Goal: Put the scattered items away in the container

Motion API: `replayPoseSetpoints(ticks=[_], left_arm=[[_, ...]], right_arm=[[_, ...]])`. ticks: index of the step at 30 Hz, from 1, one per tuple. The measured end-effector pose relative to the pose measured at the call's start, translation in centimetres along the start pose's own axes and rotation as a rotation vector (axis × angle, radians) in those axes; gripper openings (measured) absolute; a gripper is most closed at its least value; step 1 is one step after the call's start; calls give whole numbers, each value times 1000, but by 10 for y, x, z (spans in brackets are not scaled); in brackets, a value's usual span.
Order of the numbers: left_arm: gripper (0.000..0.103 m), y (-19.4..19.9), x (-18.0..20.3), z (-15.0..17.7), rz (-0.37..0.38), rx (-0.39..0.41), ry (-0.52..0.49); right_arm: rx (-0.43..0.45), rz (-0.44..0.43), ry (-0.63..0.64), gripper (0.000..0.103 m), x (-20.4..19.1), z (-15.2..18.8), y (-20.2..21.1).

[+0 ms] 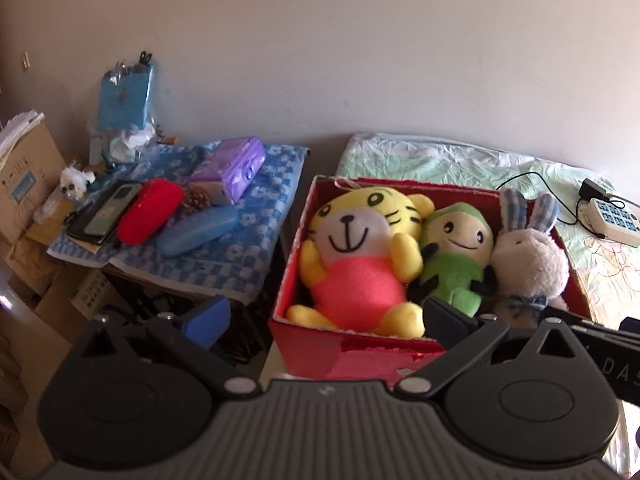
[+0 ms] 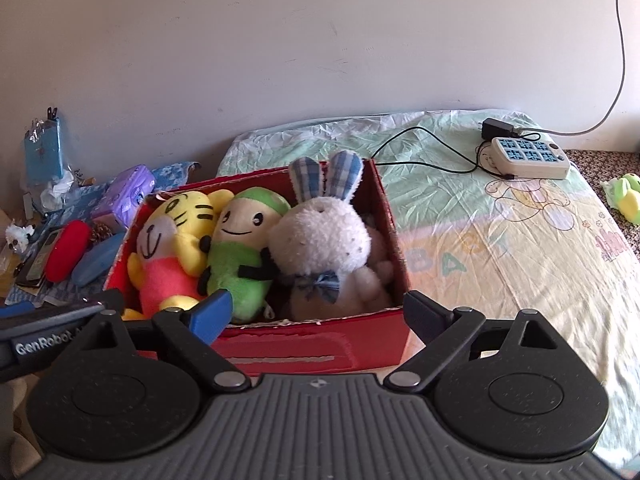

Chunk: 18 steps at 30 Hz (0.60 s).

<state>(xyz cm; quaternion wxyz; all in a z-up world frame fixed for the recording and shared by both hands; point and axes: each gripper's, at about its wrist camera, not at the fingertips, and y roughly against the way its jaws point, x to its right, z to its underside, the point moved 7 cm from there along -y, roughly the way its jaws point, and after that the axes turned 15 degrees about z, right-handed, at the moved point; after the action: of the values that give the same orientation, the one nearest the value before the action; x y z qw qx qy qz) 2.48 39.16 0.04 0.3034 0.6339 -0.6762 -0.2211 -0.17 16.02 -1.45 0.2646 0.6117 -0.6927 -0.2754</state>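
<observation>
We see the red box (image 2: 280, 344) standing at the left edge of the bed (image 2: 500, 240), near its front. Three soft toys sit inside it side by side. The yellow tiger (image 2: 176, 240) occupies the left end, against the left wall of the box. The green doll (image 2: 244, 252) sits in the middle, touching both neighbours. The white rabbit (image 2: 320, 240) fills the right end, its checked ears rising above the rear rim.

We hold the right gripper (image 2: 316, 316) just in front of the box; its jaws are spread wide with nothing between the pads. The left gripper (image 1: 324, 320) hovers at the box's front left corner, likewise spread and empty.

At the far right corner of the bed lies a white power strip (image 2: 532, 158) with a black adapter (image 2: 496, 128) beside it. A yellow-green toy (image 2: 626, 196) lies off the bed's right edge.

Left of the bed, a side table with a blue cloth (image 1: 240, 248) carries a red case (image 1: 150, 210), a blue case (image 1: 198, 230), a purple tissue pack (image 1: 230, 168) and a phone (image 1: 106, 214).
</observation>
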Motion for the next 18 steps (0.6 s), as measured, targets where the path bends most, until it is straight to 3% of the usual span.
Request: replayPoseSetpoints(ticks=[4, 9, 14, 18], left_arm=[[102, 2, -2, -1, -19, 7, -35], [102, 1, -9, -4, 18, 2, -1], [102, -5, -8, -1, -33, -18, -28], [102, -10, -6, 3, -32, -50, -48]], right_arm=[[5, 12, 3, 94, -4, -1, 2], [-15, -1, -13, 94, -7, -1, 2], [-25, 5, -24, 94, -6, 3, 2], [-17, 24, -30, 94, -1, 4, 0]])
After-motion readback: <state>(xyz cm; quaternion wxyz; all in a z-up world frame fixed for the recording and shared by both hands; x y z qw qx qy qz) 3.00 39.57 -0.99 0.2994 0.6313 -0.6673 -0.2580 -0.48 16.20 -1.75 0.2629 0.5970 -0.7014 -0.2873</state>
